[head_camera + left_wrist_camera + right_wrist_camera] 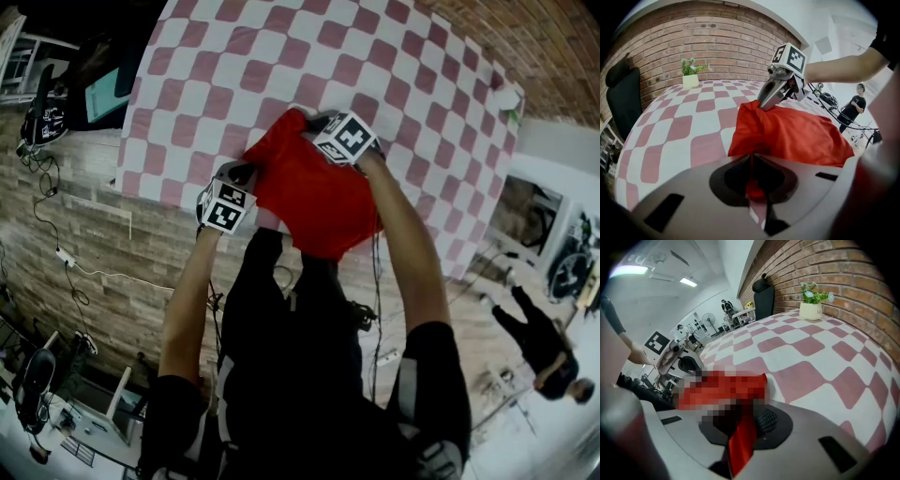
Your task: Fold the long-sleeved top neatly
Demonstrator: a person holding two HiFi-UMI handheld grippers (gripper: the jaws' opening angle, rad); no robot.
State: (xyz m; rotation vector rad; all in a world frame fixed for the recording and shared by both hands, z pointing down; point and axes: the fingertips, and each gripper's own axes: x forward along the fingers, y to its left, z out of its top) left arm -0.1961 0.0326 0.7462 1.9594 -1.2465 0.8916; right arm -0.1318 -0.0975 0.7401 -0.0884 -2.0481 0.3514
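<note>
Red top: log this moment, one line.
left gripper: shut on red top | right gripper: shut on red top | surface: checked table

Sleeves: lost in the bunched red cloth of the long-sleeved top (314, 192); which part either gripper has cannot be told.
Left gripper (752, 160) pads: buried in the dark recess, with pinched cloth over them.
Right gripper (746, 422) pads: only the ribbed one at the view's right shows; the other is blurred over.
Cloth just ahead of the right gripper: blurred, its folds unreadable.
Table (216, 84): cut off by the picture's edge beyond both grippers; its near edge is hidden under the top behind them.
Bystander (851, 108): well beyond the right gripper, too small for detail.
</note>
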